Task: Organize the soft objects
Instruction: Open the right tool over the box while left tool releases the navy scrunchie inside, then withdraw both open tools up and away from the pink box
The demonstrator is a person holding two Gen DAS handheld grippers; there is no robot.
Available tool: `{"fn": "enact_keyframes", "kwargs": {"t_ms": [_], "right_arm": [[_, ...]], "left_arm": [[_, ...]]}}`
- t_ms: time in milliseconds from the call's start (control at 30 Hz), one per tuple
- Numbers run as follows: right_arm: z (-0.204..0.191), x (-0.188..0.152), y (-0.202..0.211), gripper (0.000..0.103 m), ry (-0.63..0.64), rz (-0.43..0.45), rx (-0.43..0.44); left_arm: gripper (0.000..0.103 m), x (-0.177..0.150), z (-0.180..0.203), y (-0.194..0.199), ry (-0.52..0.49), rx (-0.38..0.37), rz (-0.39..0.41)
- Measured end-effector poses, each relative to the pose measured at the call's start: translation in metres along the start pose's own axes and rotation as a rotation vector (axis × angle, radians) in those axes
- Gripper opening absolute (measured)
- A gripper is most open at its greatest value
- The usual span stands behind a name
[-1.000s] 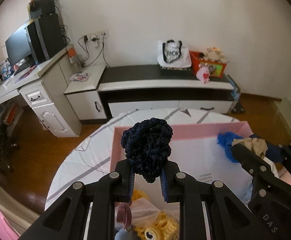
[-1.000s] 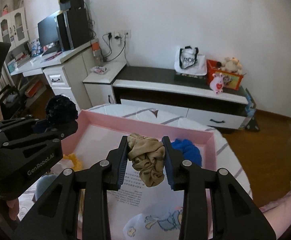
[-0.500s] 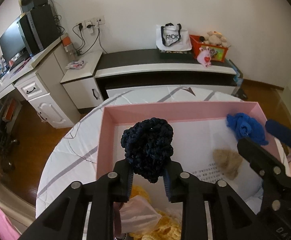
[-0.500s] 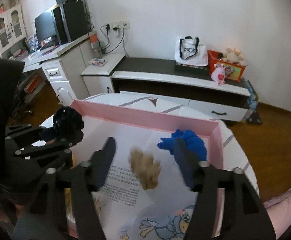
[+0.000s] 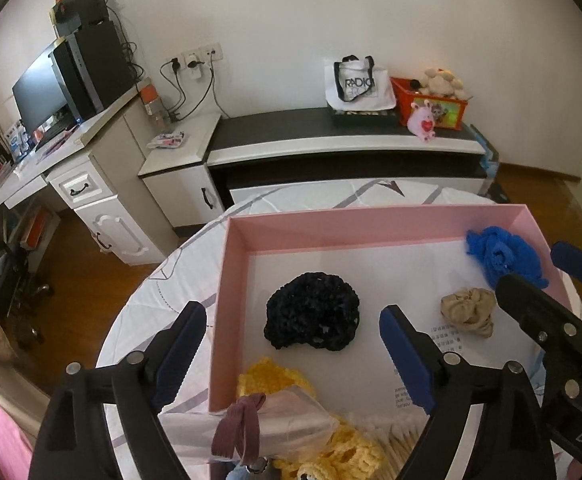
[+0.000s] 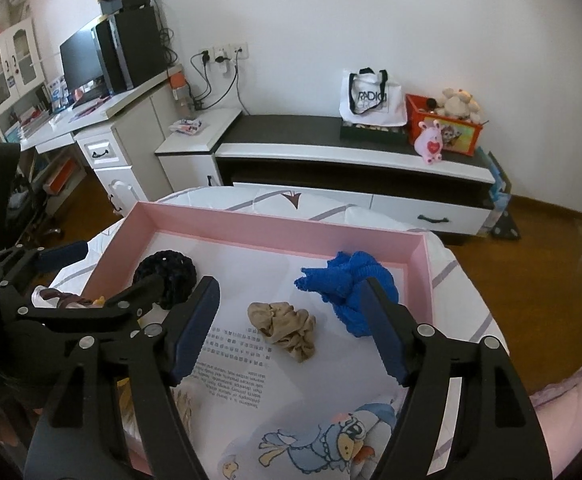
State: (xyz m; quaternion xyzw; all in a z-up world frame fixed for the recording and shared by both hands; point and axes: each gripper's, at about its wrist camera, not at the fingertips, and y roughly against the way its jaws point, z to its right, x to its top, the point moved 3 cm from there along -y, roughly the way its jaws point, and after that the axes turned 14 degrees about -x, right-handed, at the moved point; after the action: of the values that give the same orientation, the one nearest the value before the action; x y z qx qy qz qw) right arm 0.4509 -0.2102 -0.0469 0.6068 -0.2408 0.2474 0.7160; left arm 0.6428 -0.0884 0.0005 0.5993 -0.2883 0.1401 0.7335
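Observation:
A pink box (image 5: 331,226) (image 6: 251,230) sits on a round white table. In it lie a dark navy knitted scrunchie (image 5: 313,316) (image 6: 171,274), a beige scrunchie (image 5: 469,310) (image 6: 285,330) and a bright blue knitted piece (image 5: 503,254) (image 6: 345,284). My left gripper (image 5: 291,356) is open and empty just above the navy scrunchie. My right gripper (image 6: 287,332) is open and empty above the beige scrunchie, and it also shows at the right of the left wrist view (image 5: 547,280).
A yellow knitted item (image 5: 287,380), a clear bag with a mauve hair band (image 5: 243,424) and cotton swabs (image 5: 383,428) lie at the box's near edge. A printed sheet with a cartoon bird (image 6: 331,440) lines the box. Cabinets (image 5: 331,152) and a desk (image 5: 71,160) stand behind.
Both grippers have opened. The navy scrunchie dropped from the left gripper into the box, and the beige scrunchie dropped from the right gripper beside the blue piece.

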Motion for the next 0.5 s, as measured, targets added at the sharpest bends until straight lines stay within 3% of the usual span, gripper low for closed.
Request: {"fn": "enact_keyframes", "kwargs": {"t_ms": [500], "right_arm": [[-0.007, -0.003, 0.006, 0.075, 0.043, 0.015, -0.023]], "left_arm": [[0.086, -0.017, -0.002, 0.029, 0.005, 0.017, 0.018]]}}
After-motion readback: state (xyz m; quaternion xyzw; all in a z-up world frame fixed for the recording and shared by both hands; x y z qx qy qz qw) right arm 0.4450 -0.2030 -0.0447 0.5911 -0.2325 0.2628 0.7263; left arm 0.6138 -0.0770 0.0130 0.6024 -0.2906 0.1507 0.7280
